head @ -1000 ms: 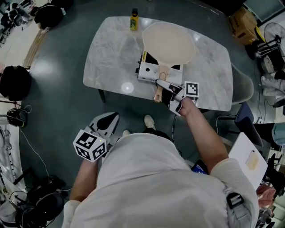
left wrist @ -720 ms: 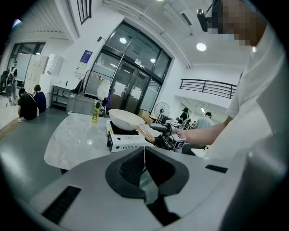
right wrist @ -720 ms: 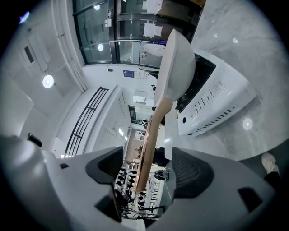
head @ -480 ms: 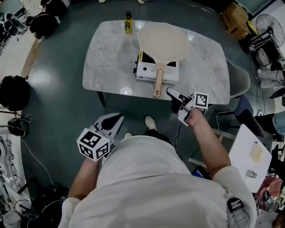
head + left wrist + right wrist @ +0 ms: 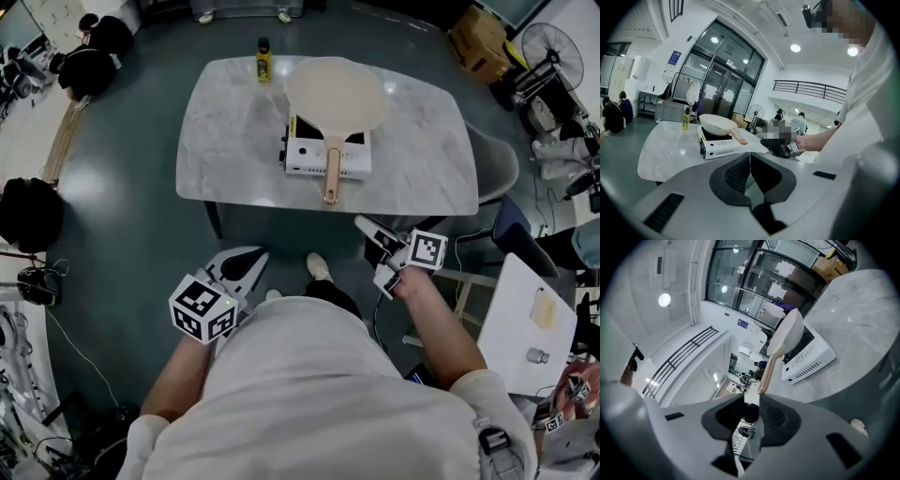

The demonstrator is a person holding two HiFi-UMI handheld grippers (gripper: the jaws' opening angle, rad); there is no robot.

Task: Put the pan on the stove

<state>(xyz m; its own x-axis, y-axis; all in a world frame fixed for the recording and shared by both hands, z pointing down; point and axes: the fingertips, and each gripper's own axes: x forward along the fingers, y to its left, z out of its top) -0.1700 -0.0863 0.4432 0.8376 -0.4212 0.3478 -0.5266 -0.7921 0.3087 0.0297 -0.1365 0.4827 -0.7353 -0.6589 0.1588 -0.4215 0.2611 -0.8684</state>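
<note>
1. One cream pan [image 5: 336, 94] sits on the white portable stove [image 5: 327, 157] on the marble table [image 5: 234, 122].
2. Right gripper [image 5: 366, 226] hovers off the table's near edge, forearm outstretched; its jaws have just been closing and stand narrowly apart, nothing between them.
3. Left gripper [image 5: 249, 261] is held by the waist, jaws together, empty.
</note>
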